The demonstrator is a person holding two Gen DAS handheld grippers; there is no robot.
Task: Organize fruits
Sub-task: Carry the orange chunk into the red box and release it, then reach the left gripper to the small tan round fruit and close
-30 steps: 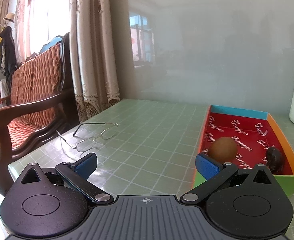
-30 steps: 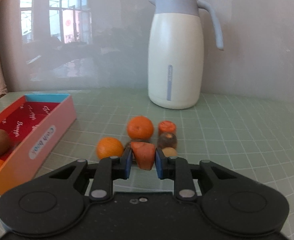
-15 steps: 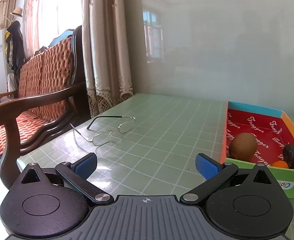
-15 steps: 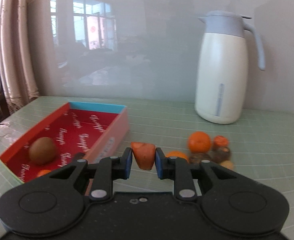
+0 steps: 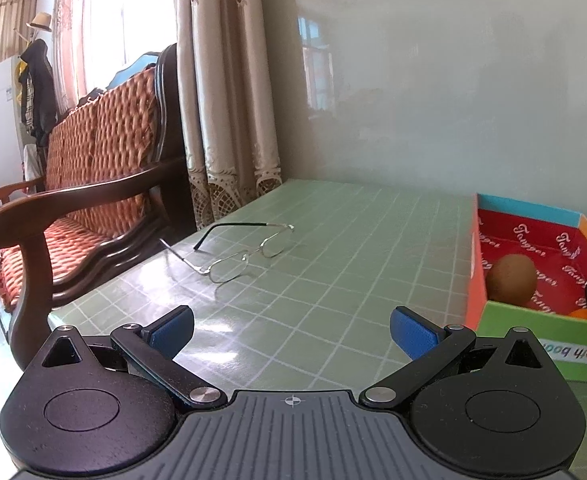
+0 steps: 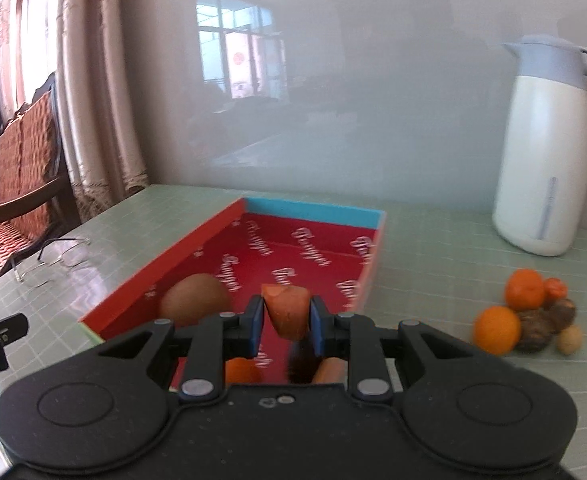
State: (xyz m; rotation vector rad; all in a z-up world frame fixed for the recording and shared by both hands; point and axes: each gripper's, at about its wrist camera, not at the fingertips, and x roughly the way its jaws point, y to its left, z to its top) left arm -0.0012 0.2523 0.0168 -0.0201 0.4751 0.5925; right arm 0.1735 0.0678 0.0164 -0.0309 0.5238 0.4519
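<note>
My right gripper [image 6: 286,322] is shut on an orange fruit piece [image 6: 287,310] and holds it over the near end of the red-lined box [image 6: 165,262]. In the box lie a brown kiwi [image 6: 195,300], a small orange fruit [image 6: 241,370] and a dark fruit [image 6: 301,364]. A pile of fruits sits on the table to the right: two oranges [image 6: 496,329], a small tangerine [image 6: 555,288], dark brown fruits [image 6: 535,330] and a walnut [image 6: 569,340]. My left gripper [image 5: 291,332] is open and empty, left of the box [image 5: 533,332]; the kiwi [image 5: 511,278] shows inside it.
A white thermos jug [image 6: 545,148] stands at the back right. Wire-rimmed glasses [image 5: 245,254] lie on the green tiled table [image 5: 333,240] near its left edge. A wooden armchair [image 5: 73,208] with a woven cushion stands left of the table, beside curtains.
My right gripper has carried the orange piece leftward from the fruit pile to above the box. My left gripper has drifted left, so the box now sits at its view's right edge.
</note>
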